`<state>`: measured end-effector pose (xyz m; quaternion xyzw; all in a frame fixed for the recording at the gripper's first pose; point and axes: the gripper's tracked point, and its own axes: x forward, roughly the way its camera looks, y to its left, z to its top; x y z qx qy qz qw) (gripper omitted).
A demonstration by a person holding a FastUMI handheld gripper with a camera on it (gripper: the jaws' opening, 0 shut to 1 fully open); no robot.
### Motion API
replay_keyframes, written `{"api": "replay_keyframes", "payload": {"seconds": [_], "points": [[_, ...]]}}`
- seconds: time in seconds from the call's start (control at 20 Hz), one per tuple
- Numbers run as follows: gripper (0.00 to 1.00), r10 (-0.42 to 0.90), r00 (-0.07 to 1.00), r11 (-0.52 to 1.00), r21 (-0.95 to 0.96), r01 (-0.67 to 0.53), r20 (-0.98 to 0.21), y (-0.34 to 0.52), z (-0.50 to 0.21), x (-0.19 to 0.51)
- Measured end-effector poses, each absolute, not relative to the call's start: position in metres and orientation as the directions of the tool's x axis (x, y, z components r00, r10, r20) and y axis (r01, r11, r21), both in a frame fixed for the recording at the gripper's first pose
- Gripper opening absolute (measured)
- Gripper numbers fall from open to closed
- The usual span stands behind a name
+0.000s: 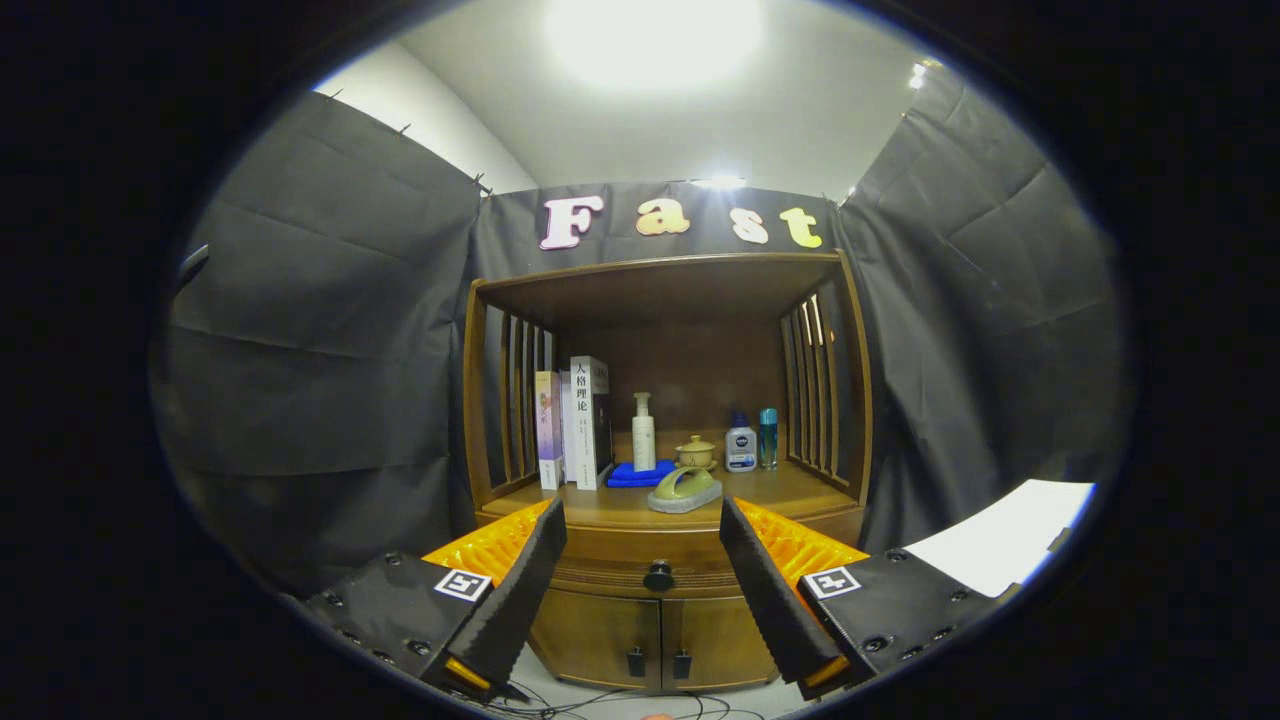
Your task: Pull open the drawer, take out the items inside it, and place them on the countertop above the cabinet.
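Tongs [640,520] gaping wide, gripping nothing, facing the closed drawer [655,562]; its knob [658,576] sitting between the fingers, scrubber [685,490] resting on desk [780,492] beyond.

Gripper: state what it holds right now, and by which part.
Nothing. The gripper is open, its fingers spread apart in the air short of the closed drawer's knob.

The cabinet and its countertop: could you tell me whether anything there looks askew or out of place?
Nothing stands out. The books, bottles and lidded cup stand upright on the countertop, the drawer is closed, and the gripper hangs ahead of it, jaws open.
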<state>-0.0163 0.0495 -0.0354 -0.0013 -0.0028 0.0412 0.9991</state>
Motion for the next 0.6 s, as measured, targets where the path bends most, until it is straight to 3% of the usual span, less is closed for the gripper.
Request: {"api": "replay_keyframes", "payload": {"seconds": [0.6], "points": [[0.98, 0.104, 0.994, 0.995, 0.004, -0.104, 0.021, 0.058, -0.032, -0.0188]]}}
